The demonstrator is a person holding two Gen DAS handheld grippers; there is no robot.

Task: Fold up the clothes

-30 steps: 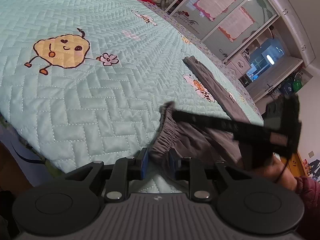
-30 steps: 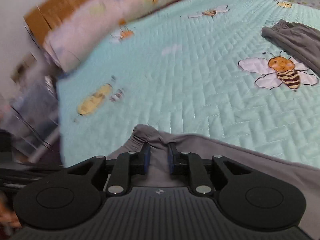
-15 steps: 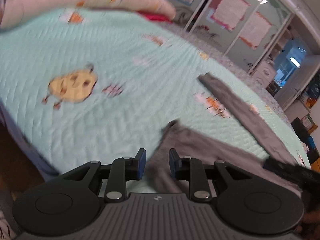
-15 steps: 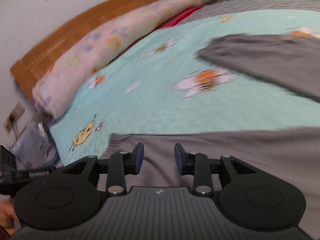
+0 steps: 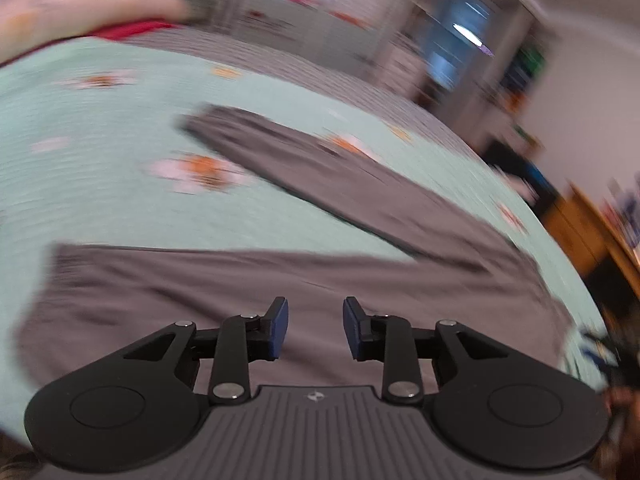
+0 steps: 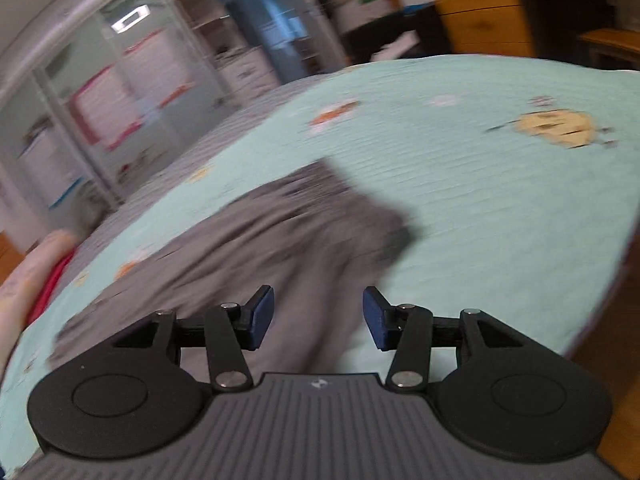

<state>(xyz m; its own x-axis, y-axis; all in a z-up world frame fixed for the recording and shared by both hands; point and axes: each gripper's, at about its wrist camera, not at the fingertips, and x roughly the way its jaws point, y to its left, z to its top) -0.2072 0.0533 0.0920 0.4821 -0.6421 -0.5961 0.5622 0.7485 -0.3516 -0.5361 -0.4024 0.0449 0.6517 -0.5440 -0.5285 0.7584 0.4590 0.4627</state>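
Note:
Grey trousers lie spread flat on the mint quilted bedspread, one leg running near and the other leg angling away. My left gripper hovers over the near leg; its jaws are opening and nothing sits between the blue pads. In the right wrist view the same grey trousers stretch away to their waistband end. My right gripper hangs above the cloth, jaws opening wide, nothing held. Both views are blurred by motion.
A pale pillow and red cloth lie at the bed's head. Glass-door cabinets stand beyond the bed, and a wooden desk at the far side. The bed's edge drops off at the right.
Both grippers have let go of the trousers and opened. The trousers now lie flat on the bed. Both hands have swung sideways and the right one has rolled, facing the cabinets.

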